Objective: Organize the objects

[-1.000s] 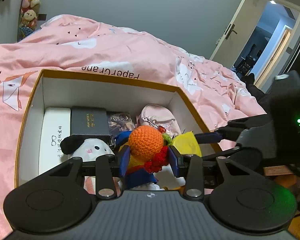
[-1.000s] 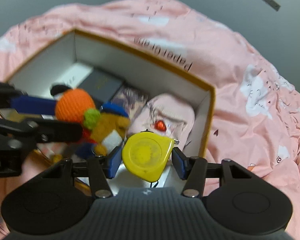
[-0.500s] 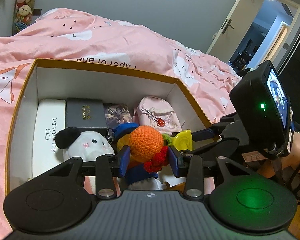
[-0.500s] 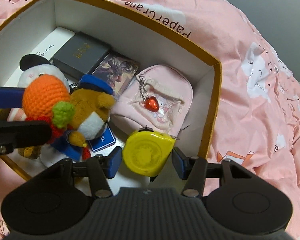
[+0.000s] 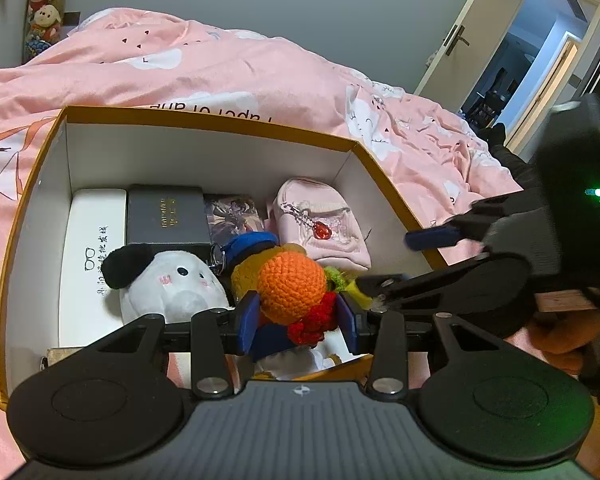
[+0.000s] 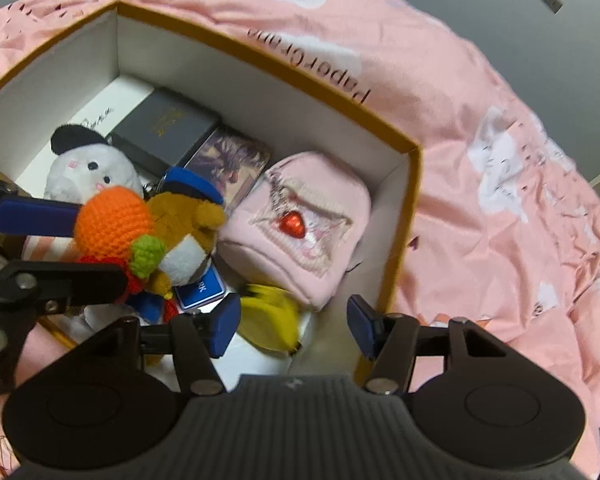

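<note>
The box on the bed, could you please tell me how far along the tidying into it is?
Done: the box already holds a white case, a dark box, a pink pouch and a white plush. The open right gripper has the yellow tape measure lying loose below it. In hand: the left gripper grips the orange crochet toy over the box. Left: setting that toy down.

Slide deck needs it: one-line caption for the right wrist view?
Open right gripper above a yellow tape measure dropped in the box.

Bed with rumpled pink duvet (image 5: 228, 64), open orange-rimmed white box (image 5: 204, 124) resting on its near part
</note>
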A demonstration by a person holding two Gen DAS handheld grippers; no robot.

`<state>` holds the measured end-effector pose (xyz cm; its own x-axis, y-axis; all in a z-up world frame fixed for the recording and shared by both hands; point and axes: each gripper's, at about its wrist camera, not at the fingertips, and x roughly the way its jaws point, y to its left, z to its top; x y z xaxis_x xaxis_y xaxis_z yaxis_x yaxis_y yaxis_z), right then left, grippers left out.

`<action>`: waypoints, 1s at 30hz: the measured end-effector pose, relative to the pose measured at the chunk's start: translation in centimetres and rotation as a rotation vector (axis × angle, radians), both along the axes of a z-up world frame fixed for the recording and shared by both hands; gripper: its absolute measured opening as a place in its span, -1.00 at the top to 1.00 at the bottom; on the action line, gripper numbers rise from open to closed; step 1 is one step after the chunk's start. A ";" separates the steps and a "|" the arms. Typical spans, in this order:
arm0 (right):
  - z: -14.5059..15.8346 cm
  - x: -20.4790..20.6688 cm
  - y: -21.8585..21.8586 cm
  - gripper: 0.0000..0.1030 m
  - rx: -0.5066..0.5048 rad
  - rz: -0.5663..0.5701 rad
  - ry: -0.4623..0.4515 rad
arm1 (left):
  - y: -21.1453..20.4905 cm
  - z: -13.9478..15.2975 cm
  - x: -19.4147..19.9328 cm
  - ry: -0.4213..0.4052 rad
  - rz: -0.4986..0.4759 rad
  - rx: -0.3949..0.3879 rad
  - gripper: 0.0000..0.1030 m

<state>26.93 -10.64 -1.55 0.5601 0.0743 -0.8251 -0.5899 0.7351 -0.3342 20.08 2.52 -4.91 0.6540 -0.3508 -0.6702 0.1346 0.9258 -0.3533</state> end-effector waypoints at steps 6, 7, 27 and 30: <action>2.6 -2.6 -2.3 -0.19 0.095 -0.041 -0.153 | -0.7 0.2 0.7 0.023 0.014 -0.005 0.09; 2.8 -2.7 -3.0 -0.18 0.132 -0.070 -0.157 | -1.1 0.3 1.0 0.028 0.009 -0.008 0.08; 1.9 -5.6 -8.4 -0.20 0.438 -0.349 -0.124 | -3.2 -0.5 1.7 0.059 -0.019 0.020 -0.08; 1.6 -5.8 -8.7 -0.21 0.445 -0.364 -0.116 | -3.0 -0.4 1.5 0.052 0.005 0.024 -0.20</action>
